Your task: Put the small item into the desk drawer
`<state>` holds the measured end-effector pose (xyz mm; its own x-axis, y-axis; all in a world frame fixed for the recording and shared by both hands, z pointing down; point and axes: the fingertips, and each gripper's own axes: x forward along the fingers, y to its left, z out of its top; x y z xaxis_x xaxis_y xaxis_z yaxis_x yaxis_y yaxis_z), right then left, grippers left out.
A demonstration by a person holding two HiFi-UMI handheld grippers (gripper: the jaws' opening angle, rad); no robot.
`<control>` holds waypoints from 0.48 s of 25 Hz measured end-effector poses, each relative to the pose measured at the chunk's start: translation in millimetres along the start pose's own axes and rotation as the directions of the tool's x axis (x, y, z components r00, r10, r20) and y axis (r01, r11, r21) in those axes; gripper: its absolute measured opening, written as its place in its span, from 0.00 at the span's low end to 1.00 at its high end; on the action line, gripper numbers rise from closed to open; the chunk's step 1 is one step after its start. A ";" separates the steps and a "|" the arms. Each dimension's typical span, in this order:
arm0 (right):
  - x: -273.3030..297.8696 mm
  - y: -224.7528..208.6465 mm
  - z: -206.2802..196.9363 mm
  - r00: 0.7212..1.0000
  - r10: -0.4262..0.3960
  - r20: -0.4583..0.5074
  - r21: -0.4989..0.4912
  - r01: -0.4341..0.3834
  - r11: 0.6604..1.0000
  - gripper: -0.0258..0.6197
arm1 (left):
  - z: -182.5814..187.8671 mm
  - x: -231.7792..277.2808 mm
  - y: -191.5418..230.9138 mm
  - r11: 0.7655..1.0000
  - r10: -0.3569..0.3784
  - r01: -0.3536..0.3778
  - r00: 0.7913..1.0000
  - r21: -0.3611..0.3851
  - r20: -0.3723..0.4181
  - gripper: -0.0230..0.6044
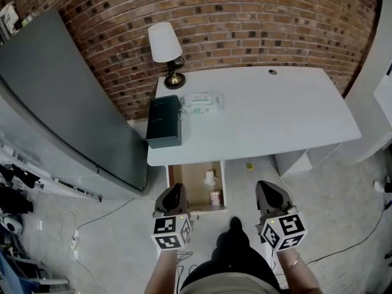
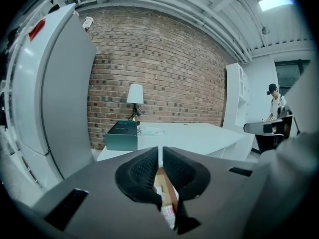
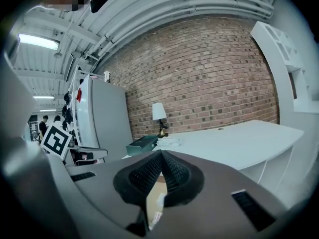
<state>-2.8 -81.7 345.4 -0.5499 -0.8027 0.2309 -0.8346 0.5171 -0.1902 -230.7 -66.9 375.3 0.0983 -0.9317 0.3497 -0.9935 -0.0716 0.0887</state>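
The desk drawer (image 1: pixel 223 179) stands pulled open under the white desk (image 1: pixel 275 115). In it are a small white bottle (image 1: pixel 210 177) and a small red-and-white container (image 1: pixel 215 196). My left gripper (image 1: pixel 173 188) hovers over the drawer's near left corner, shut with nothing between its pads. In the left gripper view the left gripper (image 2: pixel 160 151) has its jaws together, and the drawer (image 2: pixel 169 183) and red-and-white container (image 2: pixel 168 212) show below them. My right gripper (image 1: pixel 264 185) hangs to the right of the drawer. Seen in its own view, the right gripper (image 3: pixel 161 154) is shut and empty.
On the desk's left end stand a lamp (image 1: pixel 166 48), a dark green box (image 1: pixel 164 121) and a pack of wipes (image 1: pixel 201 101). A grey fridge (image 1: pixel 61 103) lies left of the desk. A small yellow thing (image 1: pixel 249 165) lies on the floor.
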 end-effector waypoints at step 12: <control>-6.1 15.7 10.5 1.000 0.000 0.025 -0.021 0.000 1.000 0.05 | 10.6 -23.0 7.6 1.000 -0.008 0.007 0.999 0.005 0.039 0.11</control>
<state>-12.1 -71.8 331.1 -0.5493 -0.8097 0.2068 -0.8351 0.5231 -0.1700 -241.1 -49.8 358.1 0.1035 -0.9443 0.3124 -0.9930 -0.0800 0.0870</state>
